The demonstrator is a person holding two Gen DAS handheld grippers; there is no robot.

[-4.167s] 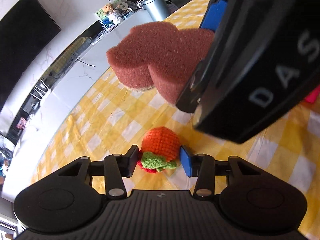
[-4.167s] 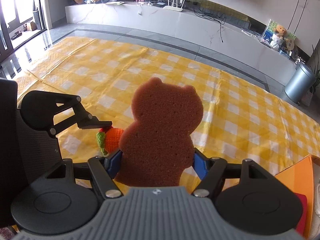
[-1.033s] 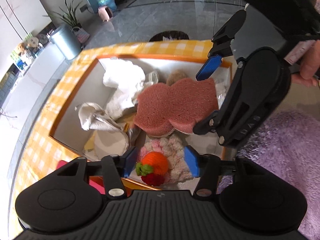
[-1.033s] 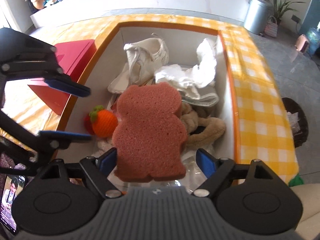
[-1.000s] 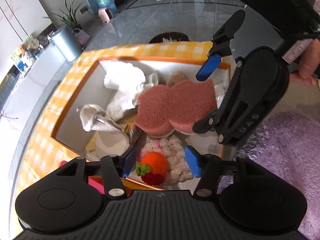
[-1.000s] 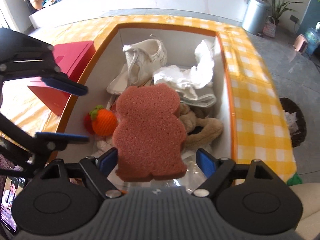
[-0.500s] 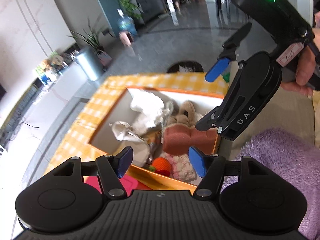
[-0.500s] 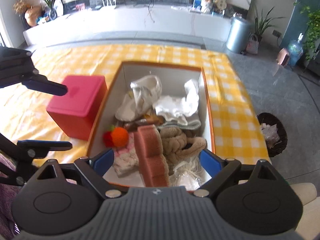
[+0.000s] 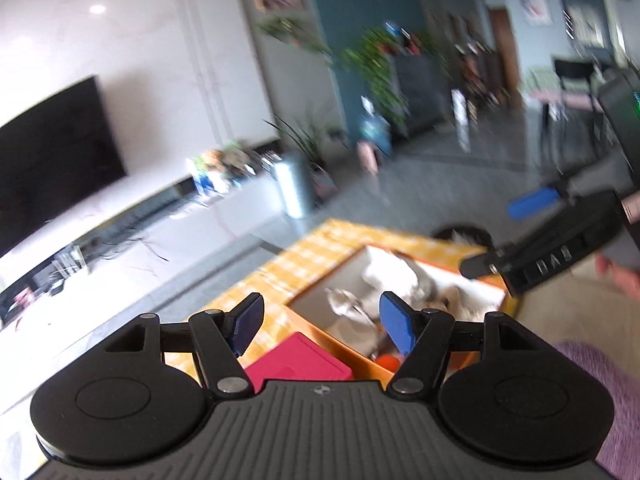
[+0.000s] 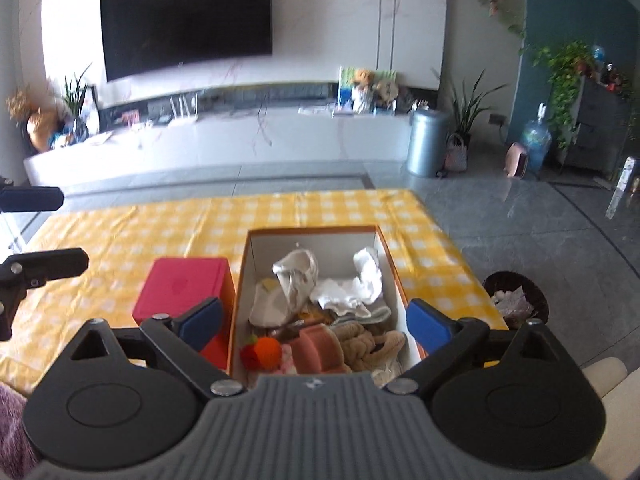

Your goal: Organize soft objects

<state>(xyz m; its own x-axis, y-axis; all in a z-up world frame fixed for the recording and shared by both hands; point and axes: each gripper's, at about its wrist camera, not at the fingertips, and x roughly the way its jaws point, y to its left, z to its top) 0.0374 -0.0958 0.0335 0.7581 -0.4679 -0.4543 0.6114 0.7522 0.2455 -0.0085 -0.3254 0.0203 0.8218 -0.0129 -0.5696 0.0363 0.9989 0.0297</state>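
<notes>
Right tool (image 10: 312, 326): jaws spread very wide & opening further, nothing between the blue pads; it hangs above the near end of the orange box (image 10: 394, 272), touching nothing. Left tool (image 9: 320, 326): jaws well apart too, empty, no contact w/ anything; the view is motion-blurred. In the left wrist view the right tool (image 9: 532, 236) shows at the right edge, a person's hand (image 9: 624, 276) on its grip.

Task items are all in the box, which sits on the yellow-check tabletop (image 10: 160, 224). The brown bear sponge (image 10: 320, 348) stands on edge near the front, between the orange knitted fruit (image 10: 266, 352) on its left & a tan plush toy (image 10: 372, 346) on its right. White cloths (image 10: 356, 288) & a cream fabric piece (image 10: 292, 276) lie toward the far end. A red box (image 10: 182, 288) stands just beside the orange box, on its left.

Vs. a sec ago: then the sponge lay flat betw. the right tool's pads, over the box, and the fruit sat betw. the left tool's pads. Now both are let go & resting inside. Both tools have pulled up & back: the box looks smaller, and the TV wall (image 10: 188, 20) fills the upper view. Jaws of both are wider than before.
</notes>
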